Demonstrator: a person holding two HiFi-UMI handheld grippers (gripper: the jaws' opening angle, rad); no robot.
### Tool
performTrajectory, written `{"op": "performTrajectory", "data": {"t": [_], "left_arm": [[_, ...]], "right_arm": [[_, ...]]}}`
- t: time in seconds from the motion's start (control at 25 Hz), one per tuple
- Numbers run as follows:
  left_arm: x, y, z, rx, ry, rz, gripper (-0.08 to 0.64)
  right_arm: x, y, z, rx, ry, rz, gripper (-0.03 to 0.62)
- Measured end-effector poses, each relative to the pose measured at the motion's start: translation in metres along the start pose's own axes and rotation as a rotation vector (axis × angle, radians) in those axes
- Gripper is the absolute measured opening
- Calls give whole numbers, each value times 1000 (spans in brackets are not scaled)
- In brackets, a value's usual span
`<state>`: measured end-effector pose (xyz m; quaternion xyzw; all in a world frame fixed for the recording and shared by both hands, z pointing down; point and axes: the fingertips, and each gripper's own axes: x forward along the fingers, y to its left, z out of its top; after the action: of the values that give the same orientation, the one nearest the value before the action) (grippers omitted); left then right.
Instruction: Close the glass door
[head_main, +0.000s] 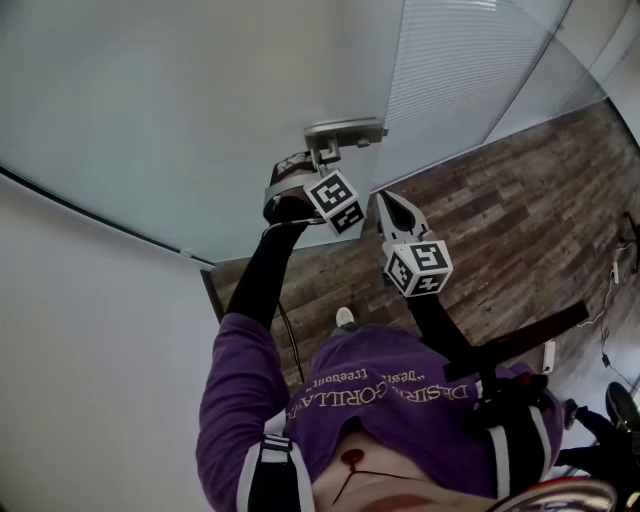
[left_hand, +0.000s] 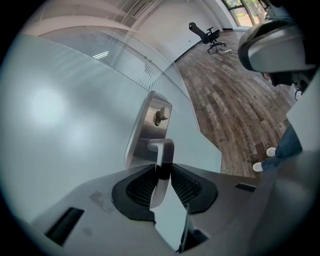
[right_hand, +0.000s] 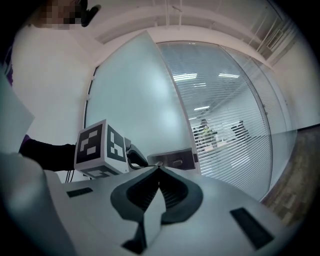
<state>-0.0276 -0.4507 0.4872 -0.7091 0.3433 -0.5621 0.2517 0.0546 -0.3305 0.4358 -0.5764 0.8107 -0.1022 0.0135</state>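
the left gripper (left_hand: 163, 170) has its jaws pinching the door handle (left_hand: 162, 148). the silver lever runs down between the two black pads, which sit against it on either side. the lever springs from a brushed metal plate (left_hand: 142, 135) on the frosted glass door (left_hand: 60, 110), with a small turn knob (left_hand: 161, 115) just above it.

in the head view the same gripper reaches up to the handle at the door's free edge, its marker cube (head_main: 335, 201) just below the lever (a black-sleeved arm stretches up behind it). the door stands open, and wood floor (head_main: 500, 220) shows past that edge.

the right gripper (right_hand: 159, 168) has its jaws pressed together with nothing between them. it hangs just beside the left one, near the handle but apart from it, tips pointing toward the door.

beyond the door a glass wall with blinds (right_hand: 225, 95) curves away. an office chair (left_hand: 207, 34) stands well off on the floor.
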Motion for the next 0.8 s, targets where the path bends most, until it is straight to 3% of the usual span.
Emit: {"op": "performTrajectory", "data": {"t": [0.44,0.8], "left_arm": [[10,0,3,5,-18,-5,98],[23,12,1,-34,-18,-13,98]], "right_arm": [[10,3,-18,4,15,-23,-9],[36,-12,-6,-11,20,2,-9]]}}
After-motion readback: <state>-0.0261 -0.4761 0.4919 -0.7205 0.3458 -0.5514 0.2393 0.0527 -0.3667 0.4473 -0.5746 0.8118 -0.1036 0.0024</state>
